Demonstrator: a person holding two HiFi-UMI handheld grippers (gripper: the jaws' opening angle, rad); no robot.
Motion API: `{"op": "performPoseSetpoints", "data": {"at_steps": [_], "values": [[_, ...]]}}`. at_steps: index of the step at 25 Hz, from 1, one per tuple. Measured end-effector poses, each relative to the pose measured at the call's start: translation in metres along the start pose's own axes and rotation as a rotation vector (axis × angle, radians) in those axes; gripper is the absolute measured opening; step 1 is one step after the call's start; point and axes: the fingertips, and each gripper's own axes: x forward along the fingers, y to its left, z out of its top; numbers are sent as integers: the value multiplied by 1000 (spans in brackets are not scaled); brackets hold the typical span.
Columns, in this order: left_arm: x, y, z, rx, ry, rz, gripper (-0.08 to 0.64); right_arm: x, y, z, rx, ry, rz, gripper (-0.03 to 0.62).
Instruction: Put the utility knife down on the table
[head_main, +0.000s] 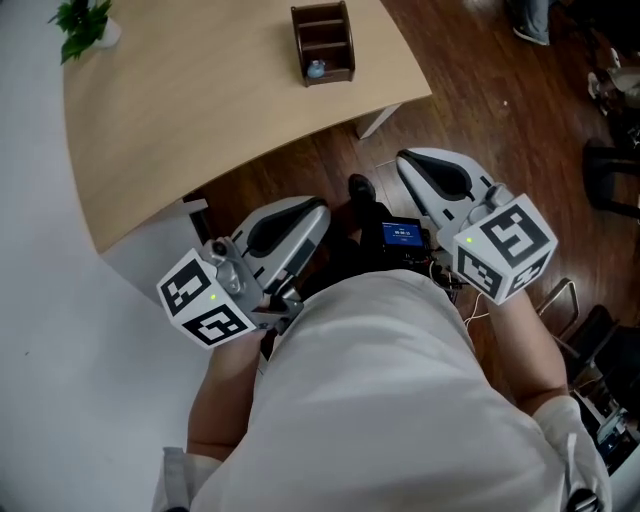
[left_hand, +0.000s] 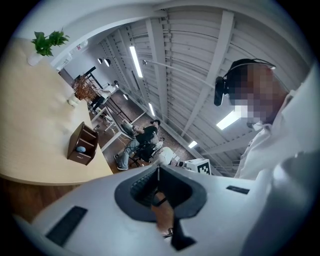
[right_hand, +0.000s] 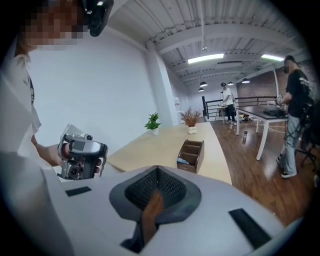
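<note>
Right gripper view: fingers (right_hand: 175, 190) together (table (right_hand: 160, 145) beyond).

Closed tongs (left_hand: 159, 172), brown organiser (left_hand: 82, 144) on table (left_hand: 30, 125)

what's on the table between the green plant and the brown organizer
Nothing. In the head view the tabletop between the green plant and the brown organizer is bare wood.
</note>
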Motion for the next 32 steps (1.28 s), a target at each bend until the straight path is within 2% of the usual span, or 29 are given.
{"op": "performPoseSetpoints", "data": {"at_steps": [3,5,13,19,23,27,32], "values": [[-3,-10,-7,21,2,-23,5,-13,7,-1,83,-41,15,2],[-2,-16,-11,22,6,-33,5,-22,9,-2,97,-50,15,2],[2,-40,-25,49,6,-35,5,-57,15,-2,60,-92,7,0],[-22,-14,4,57,-4,-25,5,-22,27,19,48,-88,11,0],[-10,-29,7,46,-15,12,5,-36,20,30,35,-81,43,0],[-3,-28,11,35,-14,12,5,-33,15,40,12,-77,55,0],[9,-28,-2,24,-6,12,5,-36,7,29,5,-76,59,0]]}}
